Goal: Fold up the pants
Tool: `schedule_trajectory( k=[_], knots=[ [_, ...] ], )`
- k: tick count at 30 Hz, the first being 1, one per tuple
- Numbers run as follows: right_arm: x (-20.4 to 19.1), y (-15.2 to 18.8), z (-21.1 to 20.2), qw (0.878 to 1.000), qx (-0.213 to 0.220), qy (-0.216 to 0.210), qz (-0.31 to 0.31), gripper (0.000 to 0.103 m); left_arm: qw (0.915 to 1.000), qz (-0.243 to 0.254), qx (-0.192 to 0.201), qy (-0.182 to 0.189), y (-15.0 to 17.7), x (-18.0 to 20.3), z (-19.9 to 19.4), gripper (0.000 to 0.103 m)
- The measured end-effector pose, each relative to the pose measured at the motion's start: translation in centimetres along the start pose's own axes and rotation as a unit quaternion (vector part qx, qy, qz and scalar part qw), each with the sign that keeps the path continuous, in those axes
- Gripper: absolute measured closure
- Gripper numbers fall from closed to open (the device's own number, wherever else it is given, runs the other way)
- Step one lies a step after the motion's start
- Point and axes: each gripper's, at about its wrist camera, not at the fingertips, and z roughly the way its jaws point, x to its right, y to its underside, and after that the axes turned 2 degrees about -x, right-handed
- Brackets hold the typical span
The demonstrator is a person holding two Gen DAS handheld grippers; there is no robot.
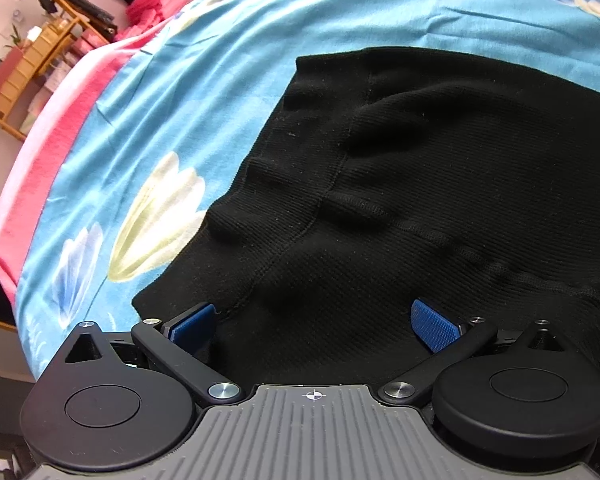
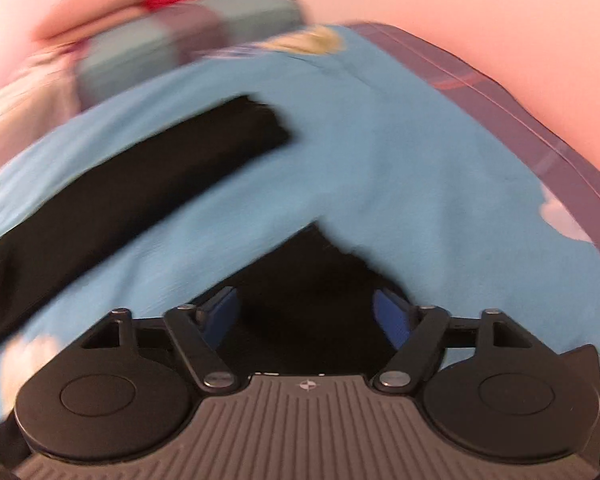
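Note:
Black ribbed pants (image 1: pixel 420 184) lie spread on a blue flowered bedsheet (image 1: pixel 172 104). My left gripper (image 1: pixel 314 326) is open, its blue pads (image 1: pixel 434 326) wide apart over the near edge of the pants' upper part. In the right wrist view, which is blurred, one black leg (image 2: pixel 132 192) runs diagonally across the sheet (image 2: pixel 400 160). The end of the other leg (image 2: pixel 312 280) lies between the fingers of my right gripper (image 2: pixel 306 312), which is open.
A pink blanket edge (image 1: pixel 40 168) borders the bed's left side. A wooden shelf (image 1: pixel 32 64) and folded pink and black clothes (image 1: pixel 152 0) stand beyond it. Grey-blue pillows (image 2: pixel 180 52) lie at the far end. A dark bed frame (image 2: pixel 540 128) runs along the right.

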Motion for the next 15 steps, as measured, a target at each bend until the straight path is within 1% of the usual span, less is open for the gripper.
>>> schedule_trajectory(
  k=[1,2,3,4,5,6,7,8,9,10,11,12,13,14,15],
  knots=[
    [0.4,-0.4,0.5,1.0,-0.003,-0.015,0.014,0.023,1.0,0.001,0.0,0.001,0.0,0.0,0.0,0.0],
    [0.2,-0.7,0.9,1.0,-0.011,-0.024,0.009,0.022,1.0,0.002,-0.001,0.004,-0.1,-0.1,0.1,0.0],
    [-0.4,-0.6,1.0,1.0,-0.017,-0.015,-0.011,0.032,0.9999,0.0,-0.005,0.009,-0.2,-0.3,0.1,0.0],
    [-1.1,-0.3,0.8,0.999,-0.013,-0.012,-0.038,0.079,0.9998,-0.004,-0.009,0.016,-0.3,-0.6,0.3,0.0],
    [-1.5,0.0,0.3,0.997,-0.013,-0.046,-0.065,0.094,0.9996,-0.011,-0.013,0.023,-0.4,-0.8,0.4,0.0],
    [-1.8,0.1,0.0,0.995,-0.018,-0.054,-0.08,0.094,0.9992,-0.019,-0.016,0.031,-0.4,-1.2,0.6,0.0],
    [-2.1,0.2,-0.5,0.994,-0.01,-0.035,-0.103,0.094,0.9986,-0.028,-0.018,0.041,-0.4,-1.6,0.8,0.0],
    [-1.7,0.0,-0.7,0.994,0.003,-0.017,-0.109,0.094,0.9978,-0.037,-0.019,0.051,-0.3,-1.9,0.9,0.0],
    [-0.8,-0.3,-0.7,0.996,0.007,-0.001,-0.088,0.095,0.9968,-0.047,-0.021,0.061,-0.1,-2.3,1.1,0.0],
    [0.7,-0.6,-0.5,0.999,-0.004,0.01,-0.042,0.094,0.9956,-0.057,-0.022,0.071,0.0,-2.7,1.2,0.0],
    [2.2,-0.9,-0.1,1.0,-0.02,0.008,0.006,0.094,0.9947,-0.063,-0.022,0.078,0.2,-2.9,1.2,0.0],
    [2.8,-0.8,0.0,0.999,-0.029,0.003,0.033,0.093,0.9942,-0.066,-0.021,0.083,0.3,-3.0,1.3,0.0],
    [2.8,-0.9,0.0,0.999,-0.034,0.003,0.04,0.092,0.994,-0.065,-0.019,0.086,0.4,-3.1,1.3,0.0],
    [2.3,-1.1,-0.1,0.999,-0.038,0.01,0.027,0.09,0.9939,-0.064,-0.017,0.088,0.5,-3.2,1.2,0.0],
    [1.9,-1.4,-0.4,0.999,-0.038,0.014,0.023,0.086,0.9938,-0.063,-0.016,0.09,0.5,-3.2,1.2,0.0]
  ],
)
